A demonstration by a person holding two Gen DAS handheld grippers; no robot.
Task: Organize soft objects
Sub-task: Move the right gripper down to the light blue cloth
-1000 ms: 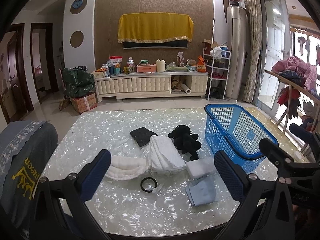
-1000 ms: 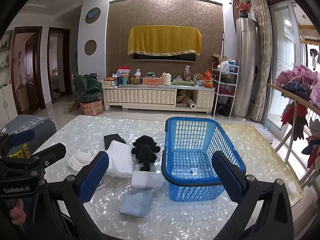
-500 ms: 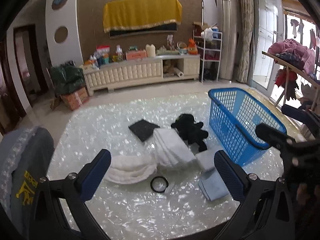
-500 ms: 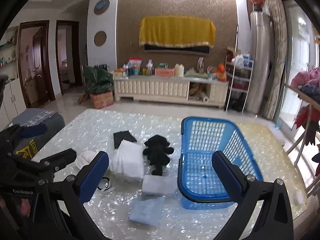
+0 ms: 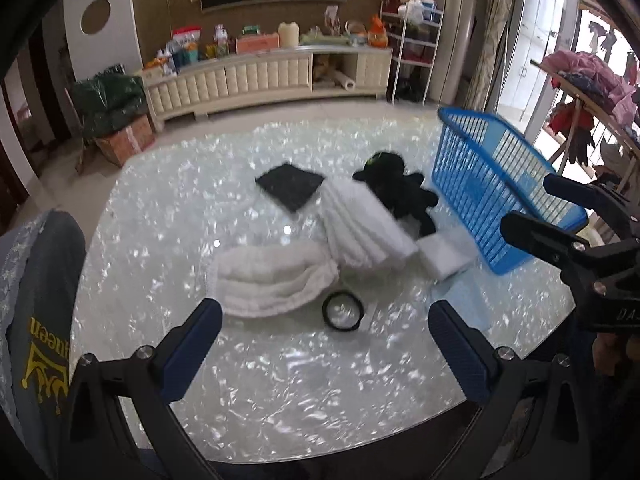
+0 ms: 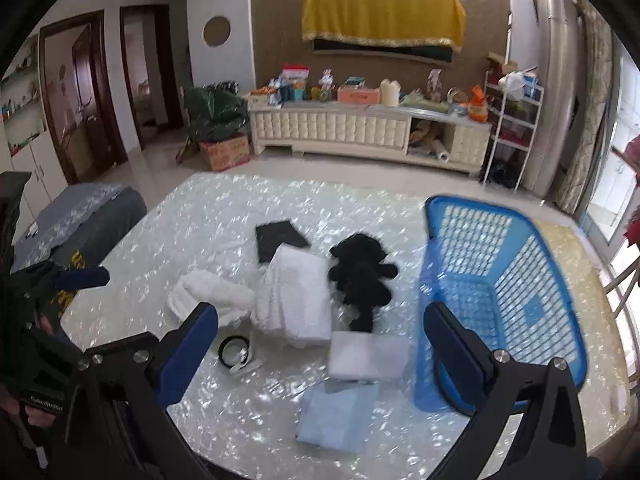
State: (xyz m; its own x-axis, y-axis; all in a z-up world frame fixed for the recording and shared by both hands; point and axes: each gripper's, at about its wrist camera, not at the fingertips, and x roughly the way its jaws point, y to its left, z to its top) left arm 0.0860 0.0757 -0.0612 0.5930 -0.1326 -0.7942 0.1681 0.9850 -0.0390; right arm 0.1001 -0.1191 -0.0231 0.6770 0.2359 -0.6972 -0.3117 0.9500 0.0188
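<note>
My fingers (image 5: 212, 320) on both hands are apart and empty; the basket (image 6: 560, 280) is empty, towels (image 5: 276, 276) lie unsorted on the counter (image 5: 280, 380).

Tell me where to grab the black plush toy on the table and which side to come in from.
Grip the black plush toy across its thick middle body, coming down from above with the right gripper, which is open. Its limbs sprawl flat, and the white folded towel and blue basket crowd its sides, so top access looks clearest.
</note>
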